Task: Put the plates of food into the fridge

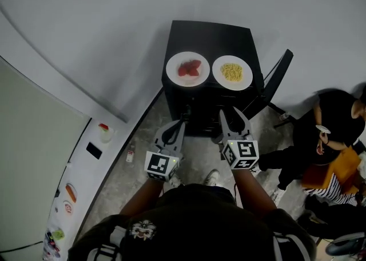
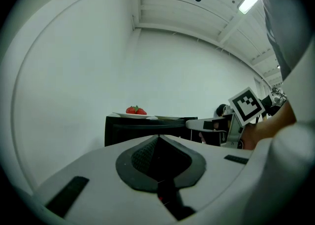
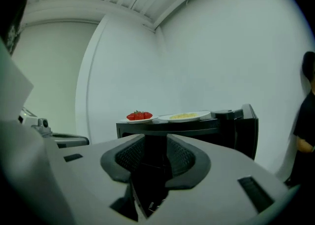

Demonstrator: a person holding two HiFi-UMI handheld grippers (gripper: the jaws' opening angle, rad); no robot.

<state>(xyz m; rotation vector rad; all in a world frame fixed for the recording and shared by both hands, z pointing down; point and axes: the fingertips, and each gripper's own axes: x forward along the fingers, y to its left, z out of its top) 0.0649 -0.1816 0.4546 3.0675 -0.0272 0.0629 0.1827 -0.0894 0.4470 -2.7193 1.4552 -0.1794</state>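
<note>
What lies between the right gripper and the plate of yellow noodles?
Nothing is in the way. In the head view, only the bare near edge of the black table separates the right gripper from the noodle plate.

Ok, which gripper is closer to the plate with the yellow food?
The right. The right gripper hovers just in front of the yellow-food plate, not touching it; the left gripper sits further left, in front of the strawberry plate.

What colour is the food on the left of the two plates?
Red. The food shows best in the head view.
</note>
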